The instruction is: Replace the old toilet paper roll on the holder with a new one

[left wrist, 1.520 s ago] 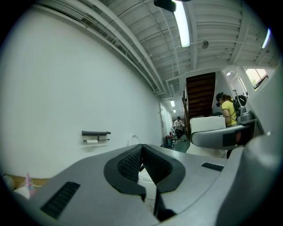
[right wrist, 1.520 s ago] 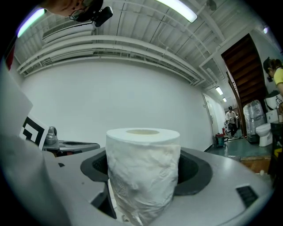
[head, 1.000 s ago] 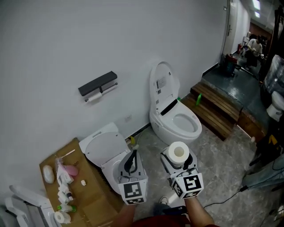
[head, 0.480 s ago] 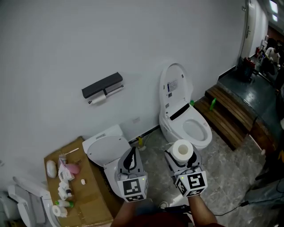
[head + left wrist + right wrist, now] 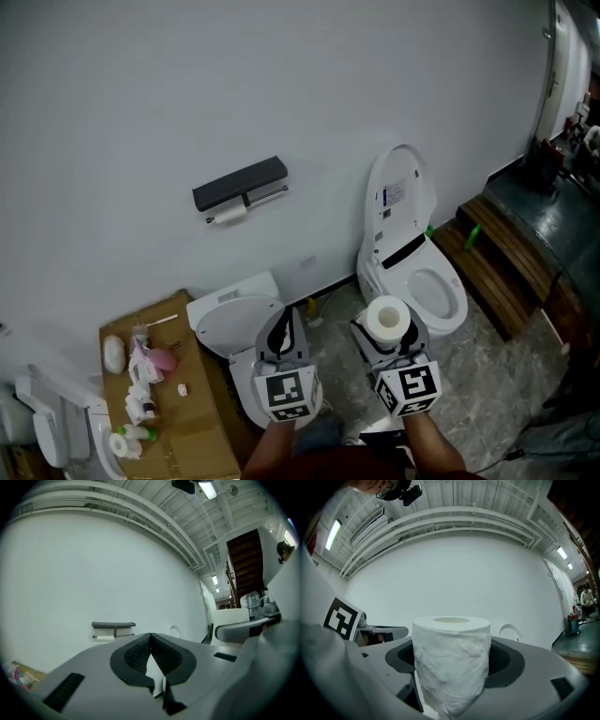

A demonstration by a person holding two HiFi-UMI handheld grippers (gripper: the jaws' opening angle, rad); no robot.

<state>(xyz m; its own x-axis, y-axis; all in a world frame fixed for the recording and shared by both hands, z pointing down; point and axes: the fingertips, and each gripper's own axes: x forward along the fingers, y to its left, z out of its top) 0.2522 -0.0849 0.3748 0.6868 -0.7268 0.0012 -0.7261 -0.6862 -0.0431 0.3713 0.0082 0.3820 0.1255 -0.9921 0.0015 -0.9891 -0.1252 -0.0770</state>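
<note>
Well short of the holder (image 5: 240, 184), you're gripping a fresh roll (image 5: 386, 318) in your right gripper (image 5: 388, 336); left gripper (image 5: 281, 328) is sitting shut, empty.

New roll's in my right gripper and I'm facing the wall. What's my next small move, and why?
Probably close in on the holder with the left gripper leading. The old roll, nearly used up, hangs on it and must come off first; the left fingers are shut and empty, while the right gripper grips the new roll upright.
</note>
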